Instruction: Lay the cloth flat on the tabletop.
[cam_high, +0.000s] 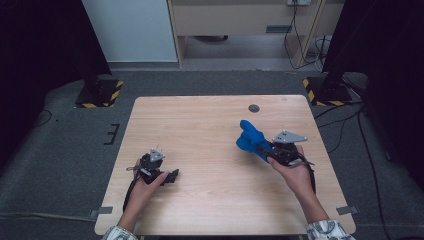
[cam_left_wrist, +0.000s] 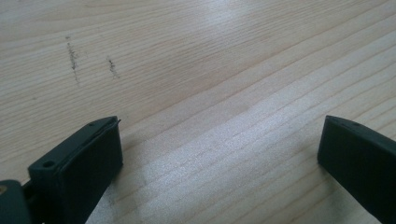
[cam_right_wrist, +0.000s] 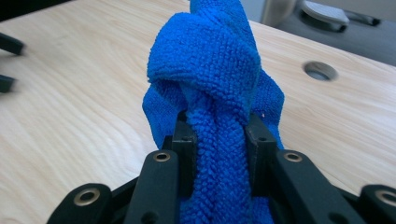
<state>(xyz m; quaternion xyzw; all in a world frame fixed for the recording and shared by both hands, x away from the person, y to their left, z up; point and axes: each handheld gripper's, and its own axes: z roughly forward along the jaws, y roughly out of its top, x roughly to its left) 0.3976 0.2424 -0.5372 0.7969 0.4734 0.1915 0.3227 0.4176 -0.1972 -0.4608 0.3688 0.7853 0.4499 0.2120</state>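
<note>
Cloth (cam_right_wrist: 219, 93): blue, nubbly terry, bunched into a twisted lump – near the desk's right edge.
Right gripper (cam_right_wrist: 218, 133): jaws pinch the cloth.
Left gripper (cam_left_wrist: 219, 144): jaws wide apart, nothing held – over pale wood grain near the desk's (cam_high: 210, 120) left edge.

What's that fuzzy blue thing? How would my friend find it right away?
Start at the pale wooden table and look to its right half, near the small round hole. There the right claw pinches a bunched blue cloth. It is the single bright, fluffy thing there; the left claw is open over bare wood.
</note>
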